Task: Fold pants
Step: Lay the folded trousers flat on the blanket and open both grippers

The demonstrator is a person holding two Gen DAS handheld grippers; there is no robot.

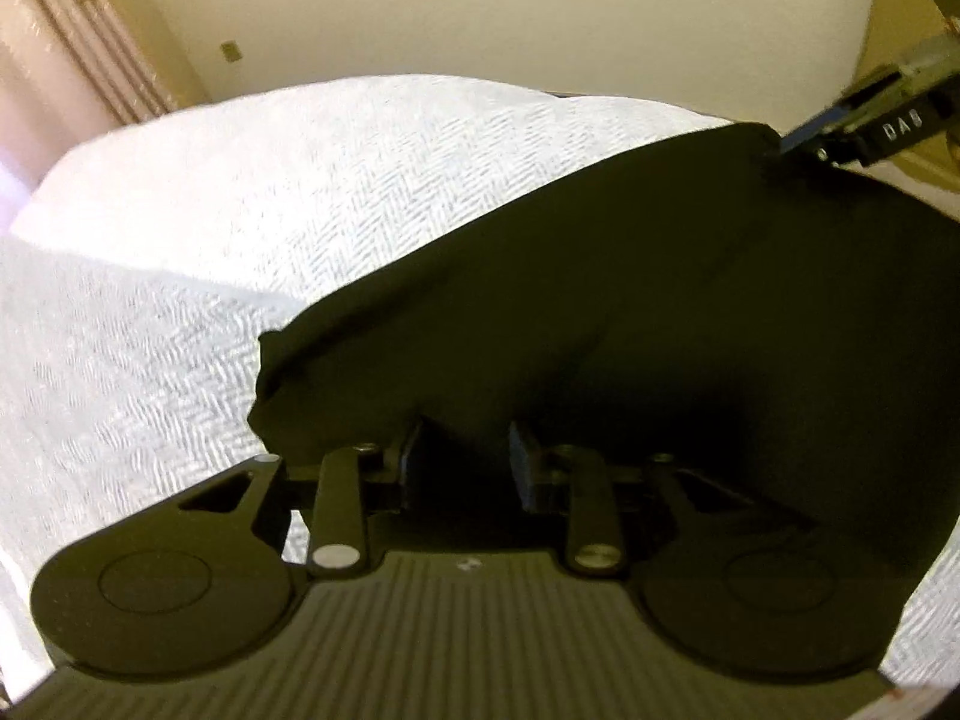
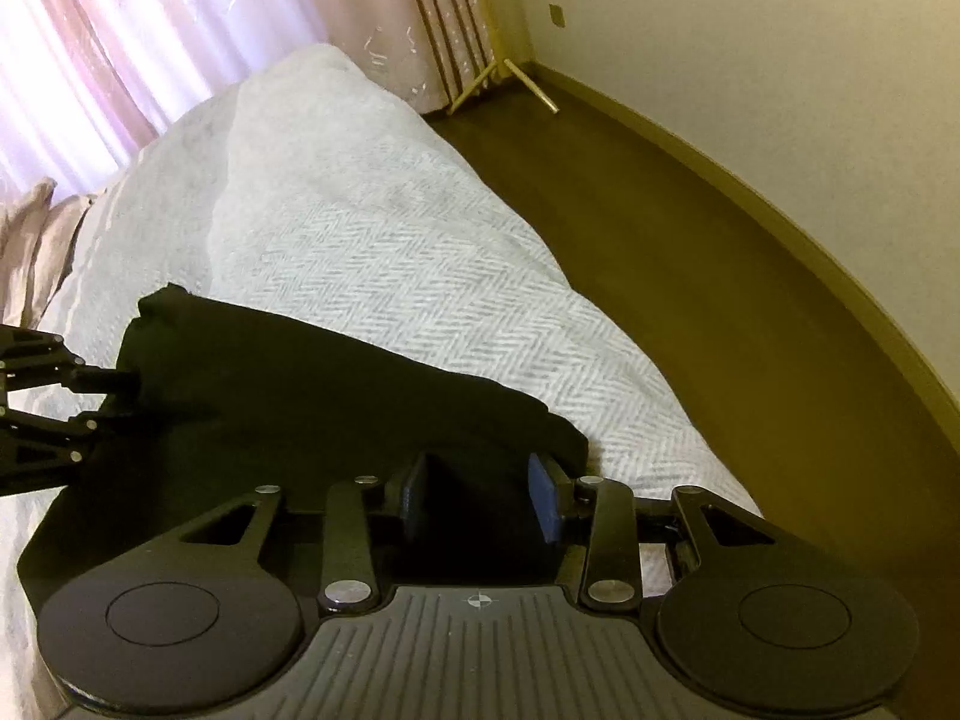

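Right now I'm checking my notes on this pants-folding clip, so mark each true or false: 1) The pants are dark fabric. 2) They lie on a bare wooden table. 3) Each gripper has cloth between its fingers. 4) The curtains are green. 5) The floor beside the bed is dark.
1) True: the dark fabric pants look black.
2) False: they lie on a white herringbone-weave bedspread.
3) True: the left gripper and the right gripper each have dark cloth between their fingers.
4) False: the sheer curtains are pink.
5) True: the dark brown floor runs alongside the bed.
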